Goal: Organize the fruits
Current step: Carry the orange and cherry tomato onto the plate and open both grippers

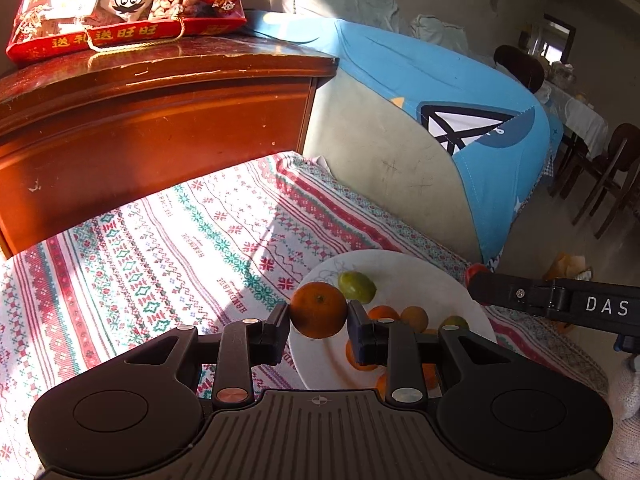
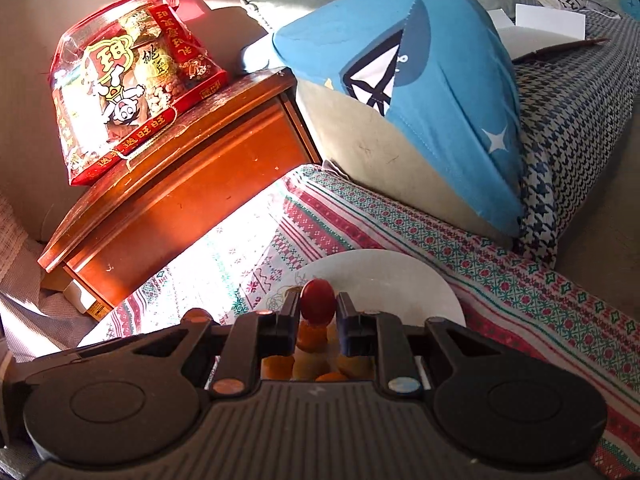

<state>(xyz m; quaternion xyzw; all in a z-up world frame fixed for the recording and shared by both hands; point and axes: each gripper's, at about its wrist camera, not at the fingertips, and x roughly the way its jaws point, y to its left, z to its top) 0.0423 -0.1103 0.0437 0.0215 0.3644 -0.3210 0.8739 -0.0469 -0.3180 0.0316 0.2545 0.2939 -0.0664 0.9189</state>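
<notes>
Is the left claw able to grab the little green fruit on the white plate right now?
Probably not yet. The left claw is already shut on a round orange fruit, so it is full. The small green fruit lies uncovered on the white plate just beyond.

Both wrist views are angled steeply down, close over the white plate (image 1: 420,268) (image 2: 400,276); the wooden cabinet (image 1: 160,120) (image 2: 192,184) and blue cushion (image 1: 460,92) (image 2: 440,80) are shared beyond.
</notes>
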